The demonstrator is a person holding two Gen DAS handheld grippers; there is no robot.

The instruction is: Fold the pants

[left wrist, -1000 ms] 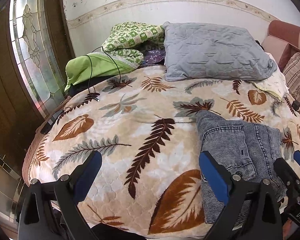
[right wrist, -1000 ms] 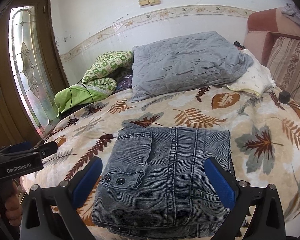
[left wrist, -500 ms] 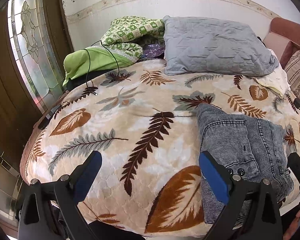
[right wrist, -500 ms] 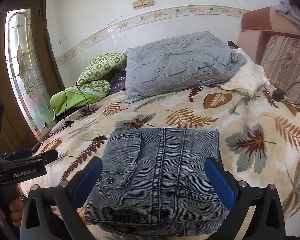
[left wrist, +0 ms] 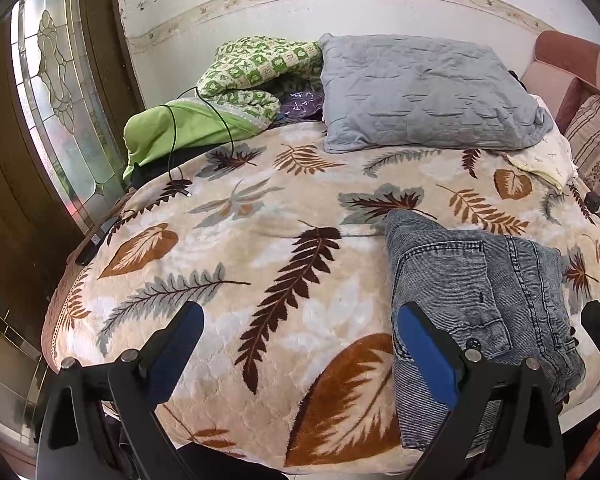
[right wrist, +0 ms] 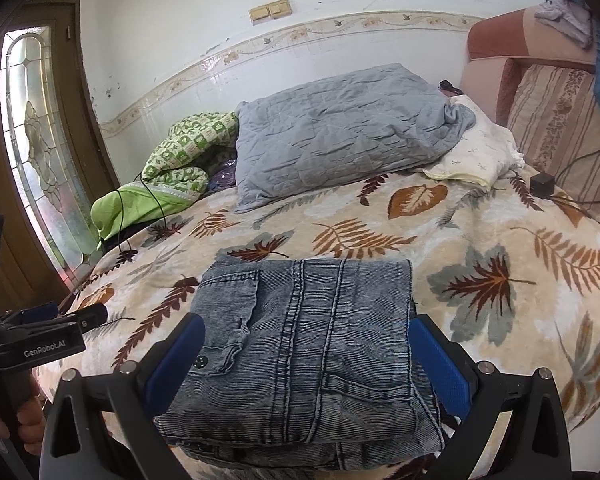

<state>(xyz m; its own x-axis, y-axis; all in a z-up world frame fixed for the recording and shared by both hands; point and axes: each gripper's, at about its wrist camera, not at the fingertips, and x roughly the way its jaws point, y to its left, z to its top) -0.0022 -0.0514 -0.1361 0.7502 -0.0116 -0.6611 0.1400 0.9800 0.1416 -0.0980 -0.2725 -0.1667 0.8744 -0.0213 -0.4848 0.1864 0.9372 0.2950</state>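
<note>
The grey-blue denim pants lie folded into a thick square stack at the near edge of the bed's leaf-print blanket. They show at the lower right of the left wrist view. My right gripper is open and empty, its blue pads on either side of the stack just above it. My left gripper is open and empty over bare blanket, left of the pants. The left gripper's body also shows at the left edge of the right wrist view.
A grey pillow, a cream pillow and green bedding with a black cable lie at the head of the bed. A black charger block sits at the right. A striped sofa stands right, a glass door left.
Both grippers have shifted slightly over the bed while staying open. The folded pants have not moved.
</note>
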